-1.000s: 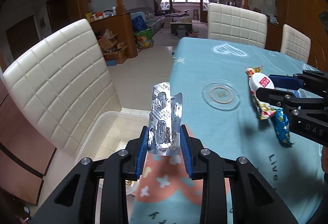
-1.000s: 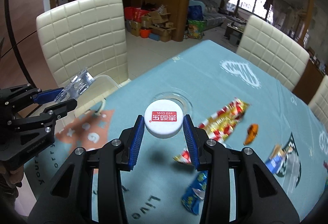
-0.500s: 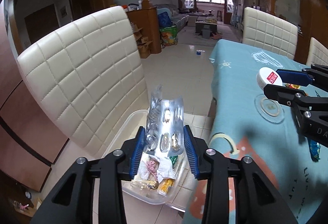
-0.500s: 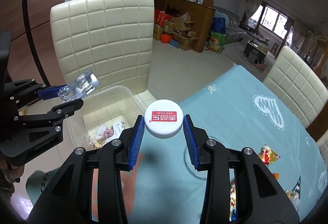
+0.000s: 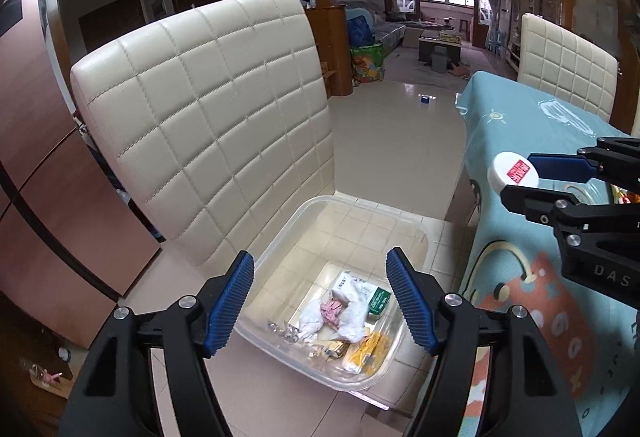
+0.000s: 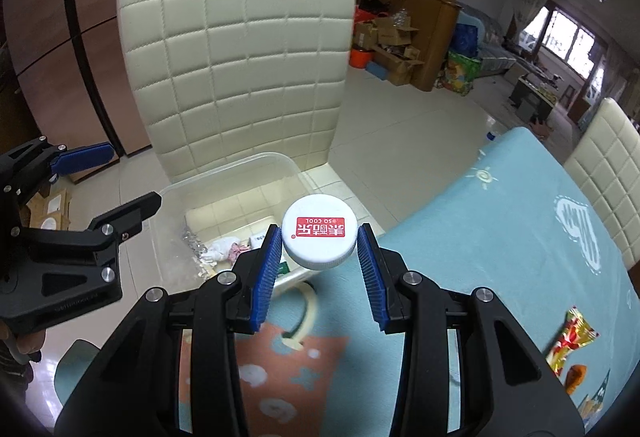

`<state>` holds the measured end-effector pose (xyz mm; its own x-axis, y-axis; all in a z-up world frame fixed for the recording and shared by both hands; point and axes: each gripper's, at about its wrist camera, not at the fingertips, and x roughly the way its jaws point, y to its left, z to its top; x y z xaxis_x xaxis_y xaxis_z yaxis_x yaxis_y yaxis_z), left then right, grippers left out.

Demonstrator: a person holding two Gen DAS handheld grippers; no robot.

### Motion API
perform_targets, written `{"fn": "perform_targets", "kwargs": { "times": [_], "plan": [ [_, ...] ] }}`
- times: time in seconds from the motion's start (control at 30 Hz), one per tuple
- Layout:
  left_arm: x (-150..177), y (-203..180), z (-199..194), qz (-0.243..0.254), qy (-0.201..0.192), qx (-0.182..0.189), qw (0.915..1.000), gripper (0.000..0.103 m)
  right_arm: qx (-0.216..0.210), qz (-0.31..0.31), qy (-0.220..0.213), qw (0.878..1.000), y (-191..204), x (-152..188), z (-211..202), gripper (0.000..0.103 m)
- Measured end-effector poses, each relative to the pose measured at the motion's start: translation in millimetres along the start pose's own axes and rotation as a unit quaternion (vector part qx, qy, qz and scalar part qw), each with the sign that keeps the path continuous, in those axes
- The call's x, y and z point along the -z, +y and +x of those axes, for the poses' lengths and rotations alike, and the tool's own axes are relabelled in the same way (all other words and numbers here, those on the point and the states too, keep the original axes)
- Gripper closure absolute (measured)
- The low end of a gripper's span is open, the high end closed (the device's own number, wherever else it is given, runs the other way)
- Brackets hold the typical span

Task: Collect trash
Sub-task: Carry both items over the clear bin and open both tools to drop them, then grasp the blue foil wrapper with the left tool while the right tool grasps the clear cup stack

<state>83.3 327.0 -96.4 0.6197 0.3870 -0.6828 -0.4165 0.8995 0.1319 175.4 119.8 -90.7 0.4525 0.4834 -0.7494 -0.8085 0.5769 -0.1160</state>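
Table (image 6: 500, 237) covered in a teal printed cloth fills the right side of both views, its near left corner showing an orange patch and a cream ring pattern. Beside that left edge stands a cream quilted chair (image 5: 208, 125), and a second cream chair (image 6: 600, 181) stands at the table's far side. On the quilted chair's seat, against the backrest, sits a clear plastic bin (image 5: 360, 205) with rounded corners. In the bin's near corner lies the collected trash (image 5: 348, 317): crumpled white tissue, a pink scrap, a small green and white packet, a yellow wrapper and a crinkled silver blister pack (image 5: 286, 331) at the left of the heap.

The left gripper (image 5: 320, 301) hangs over the bin's near edge with its blue pads spread wide and nothing between them. The right gripper (image 6: 318, 269) is above the table's left edge, just beside the bin, its blue pads clamped on the sides of a white bottle cap (image 6: 319, 237) with a red label printed with white characters. In the left wrist view that cap (image 5: 514, 173) sits out over the table's edge, to the right of the bin.

Toward the table's right edge lie a red and yellow snack wrapper (image 6: 572, 337) and a small orange wrapper (image 6: 576, 377) just beside it.
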Motion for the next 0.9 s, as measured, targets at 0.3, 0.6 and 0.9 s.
{"fn": "perform_targets", "kwargs": {
  "times": [0.3, 0.6, 0.9],
  "plan": [
    [5.8, 21.3, -3.3, -0.016, 0.005, -0.029, 0.9994, 0.036, -0.018, -0.001, -0.036, 0.999, 22.2, -21.0, 10.0, 0.025],
    [-0.8, 11.6, -15.6, -0.011, -0.009, -0.026, 0.9996, 0.036, 0.041, -0.009, -0.030, 0.999, 7.8, -2.4, -8.4, 0.032],
    [-12.7, -45.4, -50.3, 0.033, -0.034, 0.034, 0.9983, 0.034, 0.109, 0.067, -0.021, 0.991, -50.8, 52.8, -67.2, 0.032]
  ]
}}
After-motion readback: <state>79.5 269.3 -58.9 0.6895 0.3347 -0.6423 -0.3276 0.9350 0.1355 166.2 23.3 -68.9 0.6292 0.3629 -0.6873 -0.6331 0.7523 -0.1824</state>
